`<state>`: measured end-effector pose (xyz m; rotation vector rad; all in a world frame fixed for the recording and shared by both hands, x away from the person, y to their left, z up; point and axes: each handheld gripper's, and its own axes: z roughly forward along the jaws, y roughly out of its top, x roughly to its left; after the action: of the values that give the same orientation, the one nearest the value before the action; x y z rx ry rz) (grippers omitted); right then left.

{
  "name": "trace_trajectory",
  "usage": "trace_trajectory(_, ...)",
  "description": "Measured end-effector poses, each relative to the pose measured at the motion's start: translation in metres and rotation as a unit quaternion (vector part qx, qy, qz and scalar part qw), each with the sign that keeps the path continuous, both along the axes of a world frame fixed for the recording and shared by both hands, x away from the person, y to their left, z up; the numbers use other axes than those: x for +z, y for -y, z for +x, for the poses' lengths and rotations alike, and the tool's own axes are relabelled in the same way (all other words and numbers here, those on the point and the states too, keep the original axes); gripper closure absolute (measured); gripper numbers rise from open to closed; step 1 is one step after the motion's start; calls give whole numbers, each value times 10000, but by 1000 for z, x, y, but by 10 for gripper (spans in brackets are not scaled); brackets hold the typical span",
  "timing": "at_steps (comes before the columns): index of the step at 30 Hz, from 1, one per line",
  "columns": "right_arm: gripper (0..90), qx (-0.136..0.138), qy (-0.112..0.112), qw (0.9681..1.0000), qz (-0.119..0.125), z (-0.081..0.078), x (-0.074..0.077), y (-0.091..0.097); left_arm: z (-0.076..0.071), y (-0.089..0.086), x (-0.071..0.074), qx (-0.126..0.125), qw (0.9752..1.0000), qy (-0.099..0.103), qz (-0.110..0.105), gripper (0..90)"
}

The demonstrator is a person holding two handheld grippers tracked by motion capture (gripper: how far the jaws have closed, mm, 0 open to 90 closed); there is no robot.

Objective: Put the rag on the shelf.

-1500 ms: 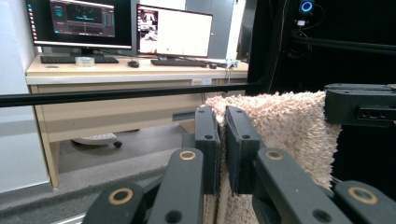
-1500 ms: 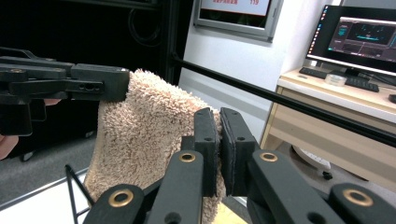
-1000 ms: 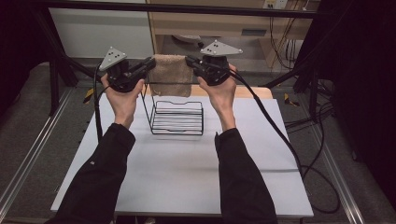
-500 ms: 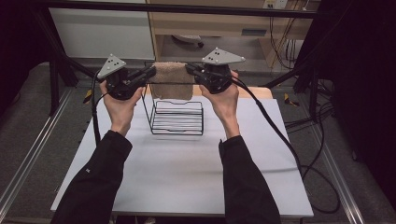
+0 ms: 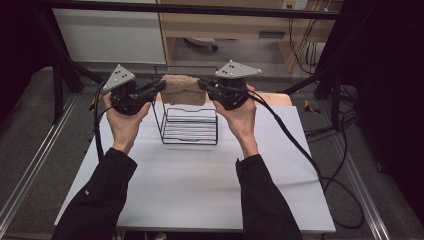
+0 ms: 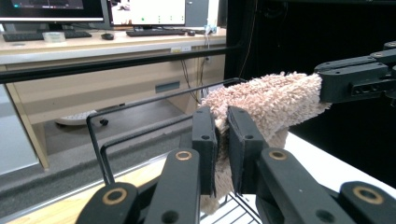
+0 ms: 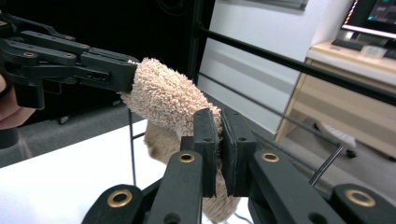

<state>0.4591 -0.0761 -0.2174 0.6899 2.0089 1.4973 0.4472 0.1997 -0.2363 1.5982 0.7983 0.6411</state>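
Left tongs (image 5: 159,87) pinch one end of the fuzzy tan towel (image 5: 182,90), right tongs (image 5: 202,86) pinch the other; it hangs stretched between them, just above the wire rack (image 5: 190,125) on the desk (image 5: 200,185).

Left gripper (image 5: 159,86) and right gripper (image 5: 202,85): black bodies, grey 3-cornered top plates, brass-ringed pivots, black cables trailing. Fingers (image 6: 204,149) flat, black, with 2 screws. Sleeves (image 5: 100,195) black.
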Motion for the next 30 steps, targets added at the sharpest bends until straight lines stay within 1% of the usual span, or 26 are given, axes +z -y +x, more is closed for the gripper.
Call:
trace_trajectory(4,854,45,-94,9999,-28,-4,-6,0,-2,1,-2,-1,10000,-51,57,819)
trace_trajectory(9,852,91,-136,9999,-16,-7,-12,1,-6,0,-7,-35,9998,-122,119,814)
trace_trajectory(12,851,120,-174,9998,-28,-7,-16,2,-8,0,-9,-67,9998,-161,106,807)
trace_trajectory(15,851,142,-203,9997,-23,-7,-20,2,-8,-1,-10,-70,9997,-175,171,800)
trace_trajectory(17,851,154,-195,9997,-57,-7,-21,1,-8,-2,-10,-89,9995,-228,178,787)
trace_trajectory(21,852,197,-182,9996,-101,-7,-23,2,-8,-6,-2,-122,9993,-295,205,740)
trace_trajectory(24,853,216,-182,9995,-141,-7,-24,2,-8,-9,8,-90,9995,-281,148,718)
trace_trajectory(27,852,232,-175,9994,-193,-8,-25,2,-7,-12,21,-38,9996,-248,97,716)
trace_trajectory(30,852,243,-154,9993,-244,-8,-26,2,-3,-9,31,-54,9995,-295,62,745)
